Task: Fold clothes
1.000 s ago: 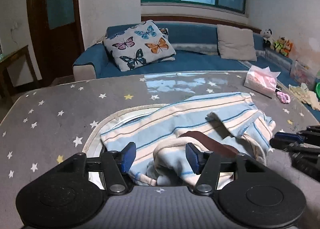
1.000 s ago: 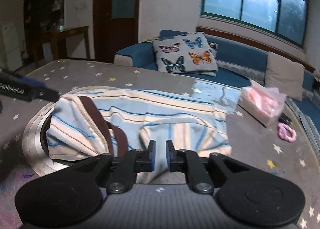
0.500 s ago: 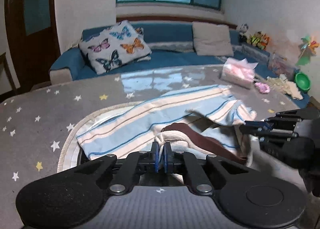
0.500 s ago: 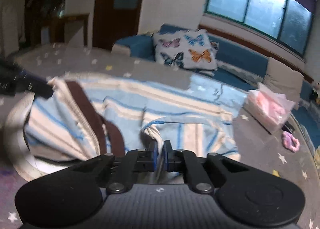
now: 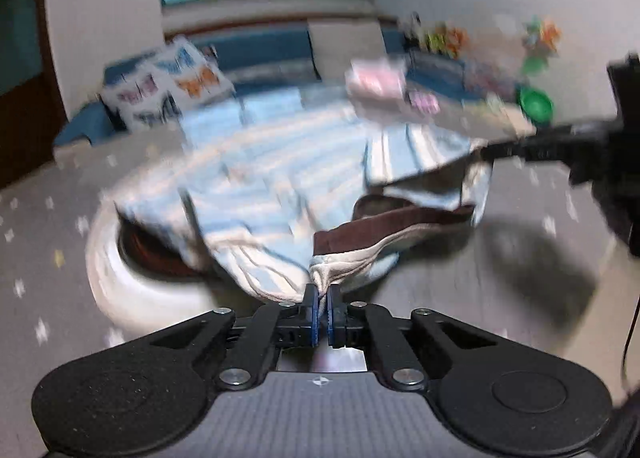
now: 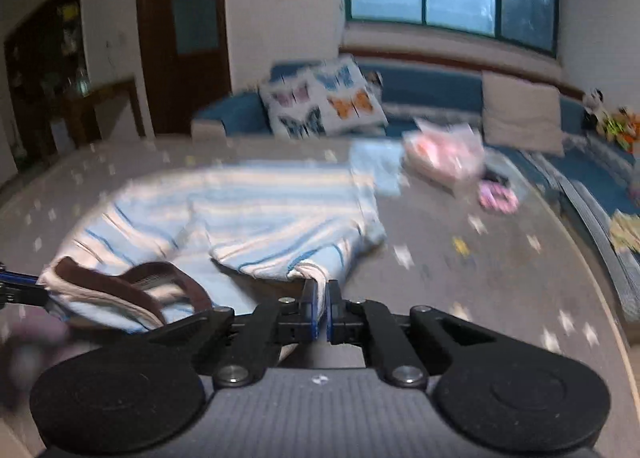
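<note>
Grey star-patterned table (image 6: 460, 282) carries the striped garment (image 6: 260, 217). Left gripper (image 5: 320, 308) and right gripper (image 6: 322, 308) each pinch the garment's near edge.

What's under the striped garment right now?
The striped garment lies on the star-print table cover; a pale round mat pokes out beneath. The mat's centre stays covered.

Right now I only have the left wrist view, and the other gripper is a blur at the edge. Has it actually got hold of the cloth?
Observer: Yes. The right gripper is shut on a bunched edge of the striped garment.
Operator: Anything close on its right side?
Observer: Only star-print tablecloth near it. A pink hair tie lies farther off, beside the tissue pack.
</note>
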A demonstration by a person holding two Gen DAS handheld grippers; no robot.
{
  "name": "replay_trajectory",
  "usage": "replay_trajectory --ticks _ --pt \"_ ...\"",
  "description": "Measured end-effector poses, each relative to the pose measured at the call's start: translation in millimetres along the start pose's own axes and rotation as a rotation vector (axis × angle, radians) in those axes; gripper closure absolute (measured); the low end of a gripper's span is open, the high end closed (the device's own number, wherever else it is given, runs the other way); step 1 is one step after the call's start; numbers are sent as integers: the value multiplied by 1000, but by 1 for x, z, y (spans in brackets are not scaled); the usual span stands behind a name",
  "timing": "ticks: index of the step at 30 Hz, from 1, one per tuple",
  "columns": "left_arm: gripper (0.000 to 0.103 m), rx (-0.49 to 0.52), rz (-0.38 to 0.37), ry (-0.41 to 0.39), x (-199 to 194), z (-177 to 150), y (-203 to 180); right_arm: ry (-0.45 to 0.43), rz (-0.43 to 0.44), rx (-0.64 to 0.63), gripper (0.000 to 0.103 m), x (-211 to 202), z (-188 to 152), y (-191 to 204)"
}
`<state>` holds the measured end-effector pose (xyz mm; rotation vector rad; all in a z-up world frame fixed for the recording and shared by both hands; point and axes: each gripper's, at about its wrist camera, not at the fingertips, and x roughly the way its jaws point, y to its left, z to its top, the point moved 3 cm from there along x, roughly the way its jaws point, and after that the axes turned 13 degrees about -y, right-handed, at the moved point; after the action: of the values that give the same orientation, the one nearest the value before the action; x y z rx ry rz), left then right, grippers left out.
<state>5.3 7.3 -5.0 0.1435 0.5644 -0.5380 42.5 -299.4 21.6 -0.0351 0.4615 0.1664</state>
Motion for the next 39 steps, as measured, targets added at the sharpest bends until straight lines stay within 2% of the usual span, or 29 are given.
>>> replay_trajectory --ticks 2,4,6,10,11,12,14,16,18,21,25,26,28,30,31,32,33,36,39 --pt "100 -9 -17 58 1 -16 -2 49 -16 -44 95 -6 -15 -1" --pt "99 -28 -16 81 -4 -24 2 57 -22 -109 90 -12 -21 4" --pt "97 -44 8 82 -8 -25 10 34 -11 -153 80 -18 -18 10" --pt "96 -69 105 24 -15 -9 30 1 46 -203 78 -12 -7 28" --pt "88 -83 135 8 -13 -3 36 0 68 -208 78 -5 -4 35" --pt "72 -97 166 -9 -11 3 42 0 93 -212 78 2 -2 42" --pt "59 -130 218 -38 -5 14 55 10 126 -214 76 18 -1 52" --pt "59 -170 256 -60 3 23 67 21 158 -210 75 34 0 61" --pt "48 -214 267 -71 14 30 76 30 183 -200 73 47 1 68" --pt "45 -255 275 -67 35 37 86 41 190 -206 65 66 -2 77" --pt "45 -292 305 -38 63 35 96 57 184 -184 69 80 -7 78" --pt "47 -309 313 -28 69 34 99 64 183 -176 70 81 -9 77" --pt "51 -350 312 -16 75 30 105 72 170 -161 83 82 -13 73" --pt "78 -382 292 -10 79 27 109 69 155 -150 92 81 -15 68" --pt "83 -389 284 -10 79 27 109 64 149 -143 97 79 -15 66" --pt "92 -386 284 -18 77 26 108 59 142 -136 98 77 -15 63" --pt "96 -381 287 -27 74 27 107 52 126 -122 99 74 -14 57" --pt "100 -384 312 -65 61 28 108 27 71 -76 101 64 -10 35" --pt "102 -403 372 -110 38 28 118 3 16 -30 101 54 -6 13"
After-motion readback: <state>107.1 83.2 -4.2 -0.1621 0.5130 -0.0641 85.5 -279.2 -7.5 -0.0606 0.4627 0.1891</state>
